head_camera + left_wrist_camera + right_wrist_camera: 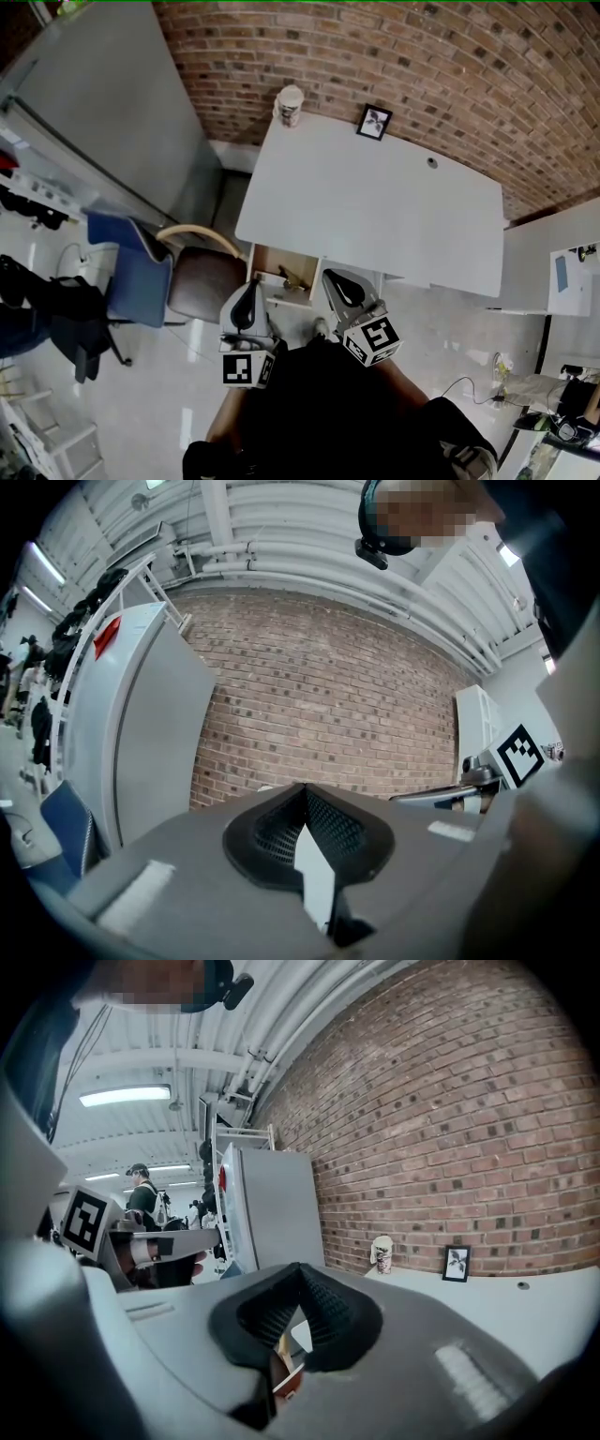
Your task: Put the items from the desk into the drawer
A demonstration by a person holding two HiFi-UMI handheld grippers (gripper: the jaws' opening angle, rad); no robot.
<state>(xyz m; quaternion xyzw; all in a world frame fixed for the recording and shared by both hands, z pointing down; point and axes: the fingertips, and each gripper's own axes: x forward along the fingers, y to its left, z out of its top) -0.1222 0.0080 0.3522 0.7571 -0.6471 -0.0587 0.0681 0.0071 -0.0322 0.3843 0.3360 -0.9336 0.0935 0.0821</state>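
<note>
On the white desk a paper cup stands at the far left corner, and a small framed picture stands to its right by the brick wall. Under the desk's front edge a wooden drawer is pulled open, with a small brownish item inside. My left gripper hovers just in front of the drawer, shut and empty; its tips meet in the left gripper view. My right gripper is beside it, also shut with nothing held. The right gripper view shows the cup and the picture.
A brown-seated chair and a blue chair stand left of the drawer. A tall grey cabinet fills the far left. A white unit sits right of the desk. The desk has a cable hole.
</note>
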